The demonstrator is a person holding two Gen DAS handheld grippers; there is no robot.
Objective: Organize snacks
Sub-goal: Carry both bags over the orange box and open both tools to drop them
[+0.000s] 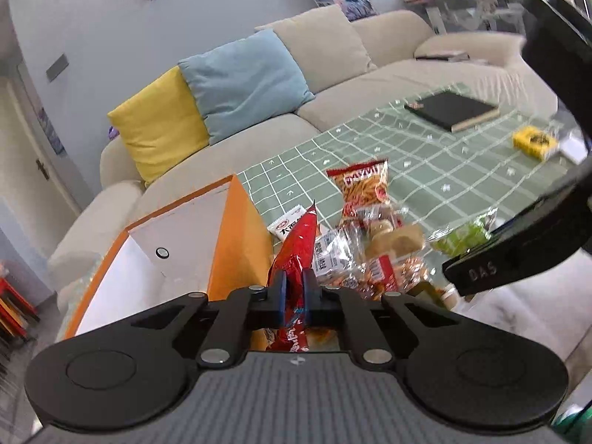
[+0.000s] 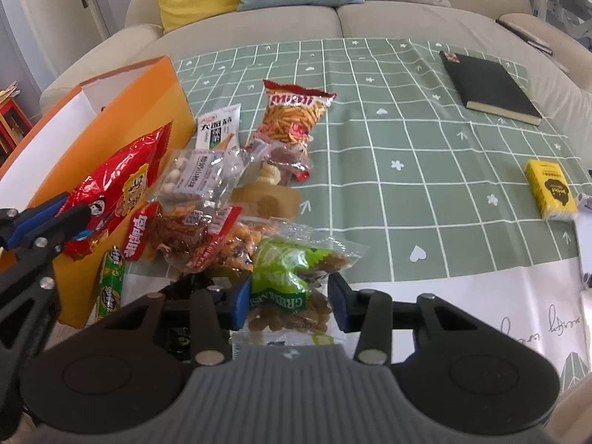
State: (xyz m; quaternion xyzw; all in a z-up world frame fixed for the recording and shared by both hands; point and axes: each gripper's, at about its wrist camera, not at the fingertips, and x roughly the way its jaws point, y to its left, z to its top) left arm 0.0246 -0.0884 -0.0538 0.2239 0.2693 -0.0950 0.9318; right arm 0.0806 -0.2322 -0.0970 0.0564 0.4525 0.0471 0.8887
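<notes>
My left gripper [image 1: 294, 281] is shut on a red snack bag [image 1: 296, 251], which stands up between the pads beside the orange box [image 1: 236, 236]. The right wrist view shows that gripper [image 2: 70, 214] and the red bag [image 2: 118, 185] in front of the orange box [image 2: 148, 111]. My right gripper [image 2: 288, 296] is shut on a green raisin bag [image 2: 281, 270], its blue pads against both sides. A pile of snacks lies behind it: a stick-snack bag [image 2: 296, 111], a white packet [image 2: 218, 125], clear packs [image 2: 199, 181] and a green sausage [image 2: 111, 281].
A black book [image 2: 488, 85] and a yellow box [image 2: 551, 188] lie on the green checked tablecloth [image 2: 407, 185] to the right. A beige sofa [image 1: 333, 55] with yellow and blue cushions stands behind the table. White items sit at the right edge.
</notes>
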